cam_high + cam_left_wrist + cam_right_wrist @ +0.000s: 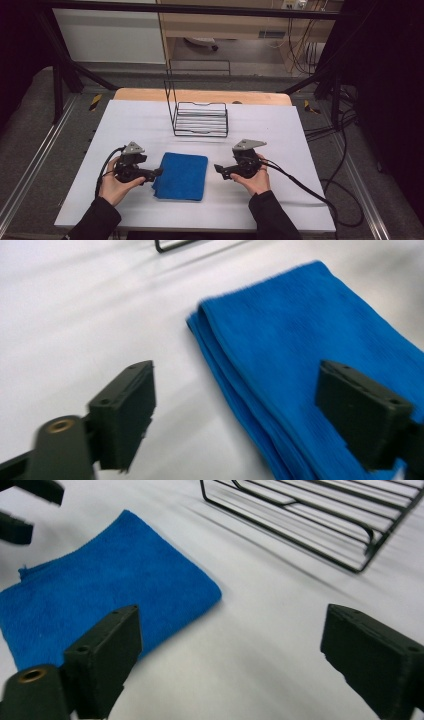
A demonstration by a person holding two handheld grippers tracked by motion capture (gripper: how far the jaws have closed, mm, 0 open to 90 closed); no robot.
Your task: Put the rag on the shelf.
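A folded blue cloth lies flat on the white table sheet, between the two hands. My left gripper sits just off the cloth's left edge, pointing right, its jaws open and empty. In the left gripper view the gripper has its wide-apart jaws framing the folded edge of the cloth without touching it. My right gripper is a short way right of the cloth, pointing left, also open. From the right gripper view the cloth lies ahead at the left, with bare sheet between the jaws.
A black wire rack with a tall back frame stands behind the cloth at mid-table; its base is near in the right gripper view. The left gripper's tips appear at the upper left there. Cables trail off the table's right side.
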